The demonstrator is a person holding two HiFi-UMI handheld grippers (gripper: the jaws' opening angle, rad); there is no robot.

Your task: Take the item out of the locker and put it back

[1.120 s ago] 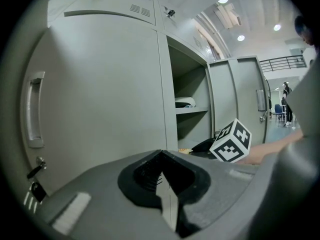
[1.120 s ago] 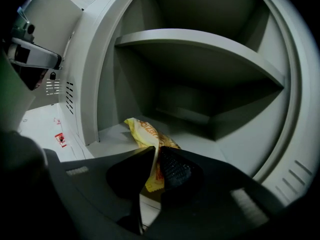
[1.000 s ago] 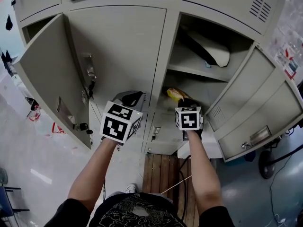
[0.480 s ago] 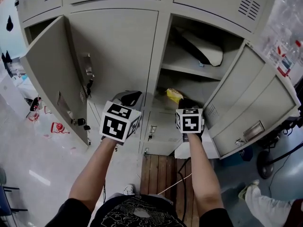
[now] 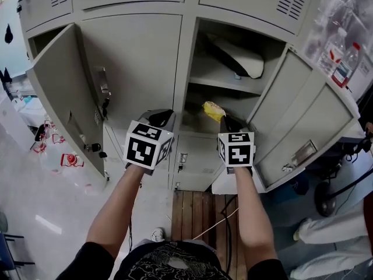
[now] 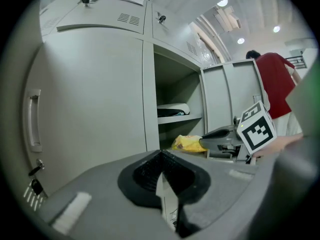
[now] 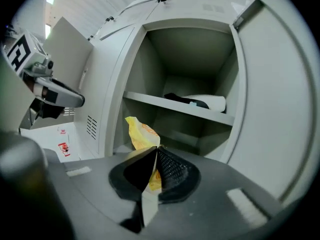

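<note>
A yellow snack packet (image 5: pixel 213 110) sticks out of my right gripper (image 5: pixel 228 121), whose jaws are shut on it. It hangs at the mouth of the open locker's lower compartment (image 5: pixel 201 124), just under the shelf (image 5: pixel 224 84). In the right gripper view the packet (image 7: pixel 141 135) rises between the closed pads (image 7: pixel 172 169). From the left gripper view the packet (image 6: pixel 188 143) shows ahead of the right gripper (image 6: pixel 220 136). My left gripper (image 5: pixel 160 118) is shut on nothing, in front of the closed middle locker door (image 5: pixel 140 63).
A white and black item (image 5: pixel 242 60) lies on the upper shelf. The locker's door (image 5: pixel 303 121) swings open to the right, another door (image 5: pixel 61 92) stands open at the left. A person in red (image 6: pixel 277 91) stands at the right. Wooden slats (image 5: pixel 198 214) lie below.
The head view has drifted, so the lockers sit a little further left and lower. My right gripper with the packet stays at the lower compartment's mouth. A person has come into view at the lower right.
</note>
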